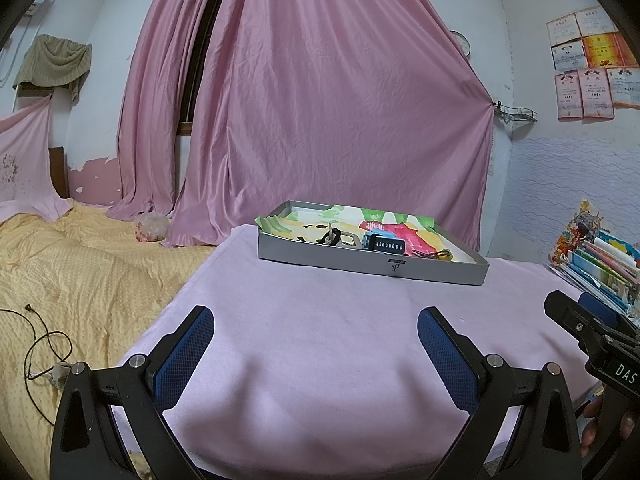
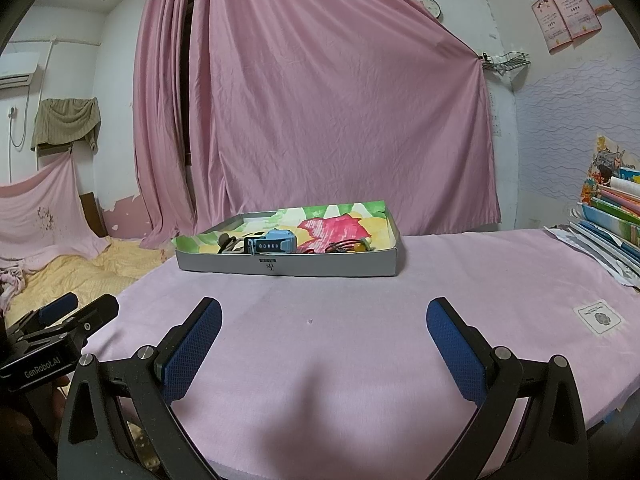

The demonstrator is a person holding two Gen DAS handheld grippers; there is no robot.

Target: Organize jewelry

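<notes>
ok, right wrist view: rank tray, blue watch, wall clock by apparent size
1. Tray, largest by far.
2. Blue watch, lying in the tray.
3. Wall clock, partly behind the curtain, so it looks smallest; it is also farther away, so true size versus the watch is unsure.

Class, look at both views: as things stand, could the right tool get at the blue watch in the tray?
Probably yes. The right tool is open and empty, the pink cloth between it and the tray is bare, and the blue watch lies uncovered near the low front wall.
</notes>
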